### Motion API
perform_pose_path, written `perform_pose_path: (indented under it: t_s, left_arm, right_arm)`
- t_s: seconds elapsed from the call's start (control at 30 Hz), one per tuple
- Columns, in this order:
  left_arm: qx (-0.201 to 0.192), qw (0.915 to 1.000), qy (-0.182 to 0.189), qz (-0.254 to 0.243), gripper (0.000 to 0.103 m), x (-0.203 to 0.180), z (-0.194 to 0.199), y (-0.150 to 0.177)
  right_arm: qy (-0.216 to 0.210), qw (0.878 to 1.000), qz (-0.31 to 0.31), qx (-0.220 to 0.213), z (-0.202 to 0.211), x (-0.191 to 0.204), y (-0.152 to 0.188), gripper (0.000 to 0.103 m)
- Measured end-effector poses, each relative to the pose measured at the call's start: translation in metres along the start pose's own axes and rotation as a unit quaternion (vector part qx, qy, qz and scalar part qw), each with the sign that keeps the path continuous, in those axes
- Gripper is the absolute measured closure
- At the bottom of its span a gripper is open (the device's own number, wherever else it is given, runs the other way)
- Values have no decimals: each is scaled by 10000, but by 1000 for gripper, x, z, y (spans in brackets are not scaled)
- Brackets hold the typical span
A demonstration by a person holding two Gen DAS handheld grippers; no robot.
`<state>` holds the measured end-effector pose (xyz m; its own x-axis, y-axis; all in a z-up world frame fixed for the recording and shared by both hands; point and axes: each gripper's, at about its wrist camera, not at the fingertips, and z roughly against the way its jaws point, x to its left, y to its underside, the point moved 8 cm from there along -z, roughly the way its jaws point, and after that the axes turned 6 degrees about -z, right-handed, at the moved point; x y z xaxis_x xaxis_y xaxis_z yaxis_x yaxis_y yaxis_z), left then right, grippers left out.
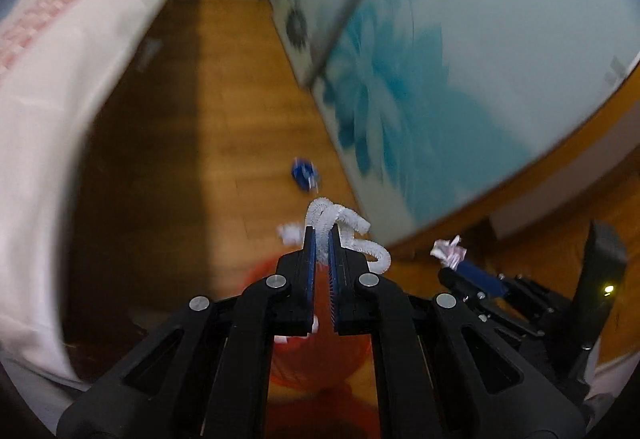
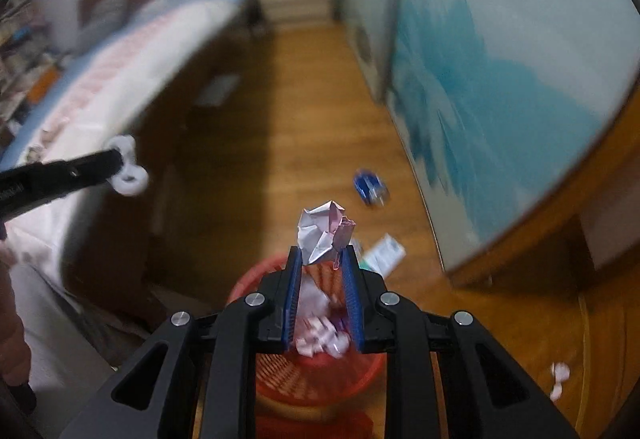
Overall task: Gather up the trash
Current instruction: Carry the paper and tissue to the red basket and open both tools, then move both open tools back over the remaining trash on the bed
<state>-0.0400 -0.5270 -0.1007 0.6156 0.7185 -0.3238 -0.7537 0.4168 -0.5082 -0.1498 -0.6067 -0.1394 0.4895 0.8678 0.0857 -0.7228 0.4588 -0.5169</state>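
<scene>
My left claw (image 1: 322, 235) is clamped tight on a twisted white fuzzy wire (image 1: 344, 223), the red basket (image 1: 260, 271) blurred directly beneath it. My right claw (image 2: 322, 259) stands narrowly parted, gripping a crumpled paper wad (image 2: 322, 229) above the same basket (image 2: 320, 387). Ahead of it on the wooden floor (image 2: 320, 111) lies a blue wrapper (image 2: 370, 187).

Both wrist fisheyes look steeply down along their own fingers, close above the red mesh plastic basket (image 2: 320, 379). Shared: wooden plank floor (image 1: 240, 99), white-covered bed (image 1: 60, 119) at left, blue-flowered wardrobe door (image 2: 500, 99) at right.
</scene>
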Motion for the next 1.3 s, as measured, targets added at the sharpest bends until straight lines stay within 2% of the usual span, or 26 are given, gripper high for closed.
perform_pose_path:
  t_s: [0.13, 0.2, 0.27, 0.43, 0.47, 0.5, 0.53, 0.6, 0.63, 0.67, 1.3]
  left_arm:
    - [628, 9978, -16, -233, 97, -16, -41, 26]
    - [795, 9962, -64, -346, 97, -18, -51, 32]
    - [855, 9953, -154, -439, 97, -19, -55, 32]
    - [909, 9934, -473, -514, 97, -18, -59, 38]
    - [939, 9929, -508, -522, 96, -19, -59, 40]
    - [959, 9925, -537, -527, 94, -18, -60, 40]
    - [975, 9923, -555, -528, 88, -18, -59, 40]
    - [970, 9924, -541, -531, 71, -19, -56, 40]
    - [937, 9927, -549, -522, 52, -19, -55, 39]
    - [902, 9930, -560, -510, 41, -19, -53, 39]
    - [605, 9966, -515, -223, 40, -7, -40, 36]
  right_arm:
    - [-64, 9995, -145, 289, -26, -16, 19, 81]
    - [-116, 9989, -204, 414, -36, -20, 27, 81]
    - [-142, 9983, -247, 505, -45, -18, 35, 81]
    - [-95, 9977, -380, 554, -54, -3, 38, 73]
    - [-84, 9977, -382, 545, -53, -4, 38, 70]
    - [-59, 9978, -385, 530, -52, -4, 39, 61]
    - [-46, 9979, -384, 513, -52, -3, 37, 55]
    - [-23, 9981, -370, 489, -51, -3, 37, 53]
    - [-13, 9981, -367, 487, -51, -3, 36, 52]
    - [-6, 9982, -372, 480, -50, -3, 36, 52]
    - [79, 9993, -235, 268, -31, 18, 17, 44]
